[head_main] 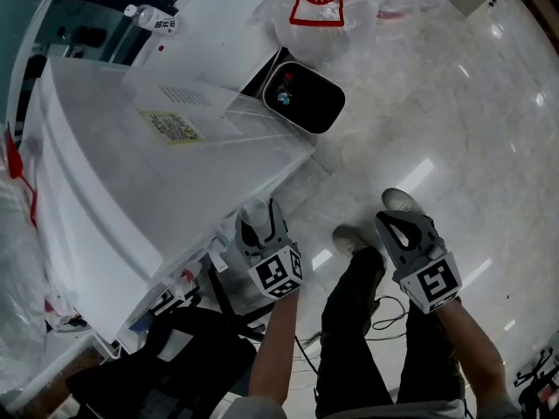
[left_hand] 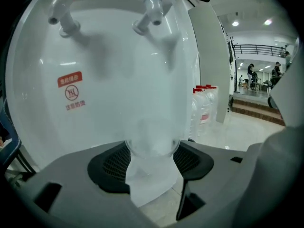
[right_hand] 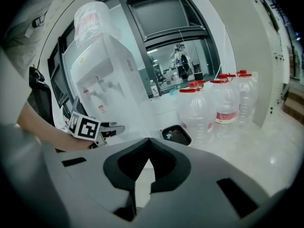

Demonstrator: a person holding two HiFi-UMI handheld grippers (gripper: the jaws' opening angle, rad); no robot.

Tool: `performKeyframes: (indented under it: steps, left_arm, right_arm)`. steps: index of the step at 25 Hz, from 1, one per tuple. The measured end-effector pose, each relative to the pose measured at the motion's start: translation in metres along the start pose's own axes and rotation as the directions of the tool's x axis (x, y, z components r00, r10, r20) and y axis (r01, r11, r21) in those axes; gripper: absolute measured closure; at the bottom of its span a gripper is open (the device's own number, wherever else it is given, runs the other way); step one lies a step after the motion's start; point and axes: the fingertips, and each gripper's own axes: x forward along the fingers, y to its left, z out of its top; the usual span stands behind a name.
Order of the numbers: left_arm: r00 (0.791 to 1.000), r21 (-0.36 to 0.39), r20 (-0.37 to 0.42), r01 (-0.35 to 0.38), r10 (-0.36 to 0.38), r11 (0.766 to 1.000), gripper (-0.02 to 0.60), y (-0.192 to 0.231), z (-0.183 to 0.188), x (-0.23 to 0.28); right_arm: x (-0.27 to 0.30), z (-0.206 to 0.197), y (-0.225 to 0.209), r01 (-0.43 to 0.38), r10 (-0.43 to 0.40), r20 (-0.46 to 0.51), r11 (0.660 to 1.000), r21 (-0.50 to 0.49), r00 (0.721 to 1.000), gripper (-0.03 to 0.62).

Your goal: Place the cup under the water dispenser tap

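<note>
Pale polished floor surrounds a white water dispenser, and the cup is right in front of its face. The cup is translucent soft plastic. It sits gripped between the jaws of the left gripper, and from the head view it looks roughly upright with its mouth up, though the haze of the plastic makes that hard to confirm.

In the left gripper view the dispenser's front panel fills the frame just beyond the cup, and both taps sit high above it. The red-capped tap is up and to the left. The second tap is almost straight above the cup's line. So the cup lies below and a little short of the taps, not yet under either spout. I judge that the coming move depends on closing that forward gap while keeping the cup's axis vertical beneath the chosen spout. No shelf or drip tray below the taps is in view, so I cannot tell where the cup would rest.

A red warning label marks the panel under the red-capped tap.

The right gripper hangs well apart to the side, over the floor, with its jaws clenched tip to tip on nothing. The left hand is clearly the nearer one.

Further out are a black bin beside the dispenser and red-capped water bottles.
</note>
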Motion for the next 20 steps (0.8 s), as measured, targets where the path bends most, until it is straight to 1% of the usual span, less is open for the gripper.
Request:
performKeyframes:
  steps: [7,15,20]
  left_arm:
    - [1.0,0.005,0.014,0.004,-0.005,1.0,0.304,0.0007,-0.0001,0.0045]
    - [1.0,-0.011,0.014,0.022,-0.022,1.0,0.295,-0.0019,-0.0022,0.007]
    - [1.0,-0.019,-0.005,0.013,-0.013,1.0,0.267,-0.001,-0.0059,0.0082]
  right_arm:
    - [0.0006,-0.0021,-0.0008,0.008,-0.008,-0.002,1.0,0.002,1.0,0.585]
    - [-0.0013,0.0004,-0.0019,0.008,-0.008,0.008,1.0,-0.003,1.0,0.585]
    - [-0.0036,0.0008,-0.0032,0.005,-0.005,0.001,1.0,-0.003,1.0,0.585]
